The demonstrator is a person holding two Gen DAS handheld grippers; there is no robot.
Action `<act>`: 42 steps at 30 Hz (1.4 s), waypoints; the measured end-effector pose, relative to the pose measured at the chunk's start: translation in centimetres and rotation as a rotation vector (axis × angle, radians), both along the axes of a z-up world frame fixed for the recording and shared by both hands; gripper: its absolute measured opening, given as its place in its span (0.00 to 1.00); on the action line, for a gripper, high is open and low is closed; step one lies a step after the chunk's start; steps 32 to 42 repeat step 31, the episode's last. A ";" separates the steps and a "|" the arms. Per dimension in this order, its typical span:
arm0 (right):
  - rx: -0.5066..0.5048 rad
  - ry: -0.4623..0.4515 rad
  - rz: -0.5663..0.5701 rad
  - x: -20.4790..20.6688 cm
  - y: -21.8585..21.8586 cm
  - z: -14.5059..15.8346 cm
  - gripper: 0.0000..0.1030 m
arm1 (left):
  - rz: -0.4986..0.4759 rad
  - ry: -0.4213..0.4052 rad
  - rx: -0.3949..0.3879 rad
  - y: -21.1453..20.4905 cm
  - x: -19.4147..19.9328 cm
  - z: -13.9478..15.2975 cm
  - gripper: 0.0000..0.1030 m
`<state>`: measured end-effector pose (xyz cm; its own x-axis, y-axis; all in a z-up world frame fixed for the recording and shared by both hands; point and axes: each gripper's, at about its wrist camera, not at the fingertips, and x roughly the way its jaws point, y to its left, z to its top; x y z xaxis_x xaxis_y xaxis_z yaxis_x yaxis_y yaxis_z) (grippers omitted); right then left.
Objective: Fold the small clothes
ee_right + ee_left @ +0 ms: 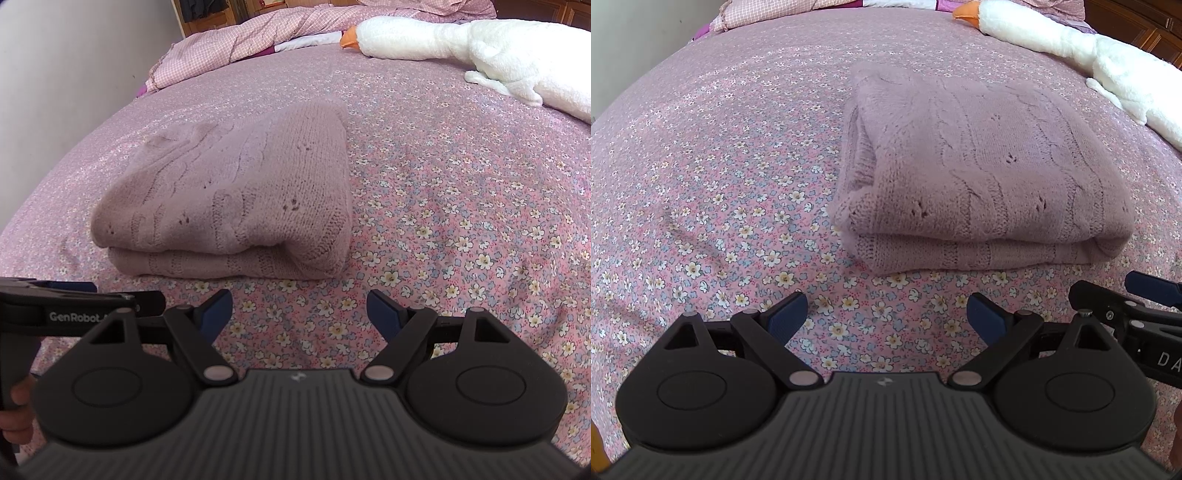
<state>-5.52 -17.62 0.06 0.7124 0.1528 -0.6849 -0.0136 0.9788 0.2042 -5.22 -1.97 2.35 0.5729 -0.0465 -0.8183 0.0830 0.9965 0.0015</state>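
Tongs both spread wide, nothing held: left gripper (886, 314), right gripper (299, 310), side by side just above flowered bedsheet (701, 184). Writing read on left gripper's side in right view: "GenRobot"; on right gripper's side in left view: "DA", rest cut off. Folded pink sweater (979, 177) lies ahead of both, apart from fingertips, doubled edge facing tongs, long axis crosswise. Seen ahead-right of left tongs, ahead-left of right tongs; neither judged clearly nearer. Farther off, plush goose (480, 48), checked quilt (229, 48). Folding judged nearly finished.
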 end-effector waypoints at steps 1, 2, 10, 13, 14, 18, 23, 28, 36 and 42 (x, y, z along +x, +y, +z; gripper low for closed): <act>0.000 -0.001 0.000 0.0 0.0 0.0 0.79 | 0.000 0.000 0.001 0.0 0.0 0.0 0.94; 0.000 -0.001 0.000 0.0 0.0 0.0 0.79 | 0.000 0.001 0.001 0.0 0.0 0.0 0.94; 0.000 -0.001 0.000 0.0 0.1 0.0 0.79 | -0.002 0.001 0.002 -0.1 0.1 0.0 0.94; 0.000 -0.001 0.000 0.0 0.1 0.0 0.79 | -0.003 0.001 0.003 -0.2 0.1 0.1 0.94; 0.000 -0.001 0.000 0.0 0.1 0.0 0.79 | -0.004 0.001 0.003 -0.3 0.1 0.1 0.94; 0.000 -0.002 0.000 0.0 0.1 0.1 0.79 | -0.004 0.001 0.003 -0.3 0.1 0.1 0.94; -0.001 -0.001 0.000 0.0 0.1 0.1 0.79 | -0.005 0.001 0.003 -0.3 0.1 0.1 0.94; -0.001 -0.003 0.000 0.2 0.1 0.3 0.79 | -0.002 0.000 0.001 -0.3 -0.2 0.2 0.94; -0.001 -0.003 0.001 0.5 0.1 0.3 0.79 | -0.005 0.003 -0.001 -0.3 0.0 0.3 0.94; -0.001 -0.003 0.001 0.5 0.1 0.3 0.79 | -0.005 0.003 -0.001 -0.3 0.0 0.3 0.94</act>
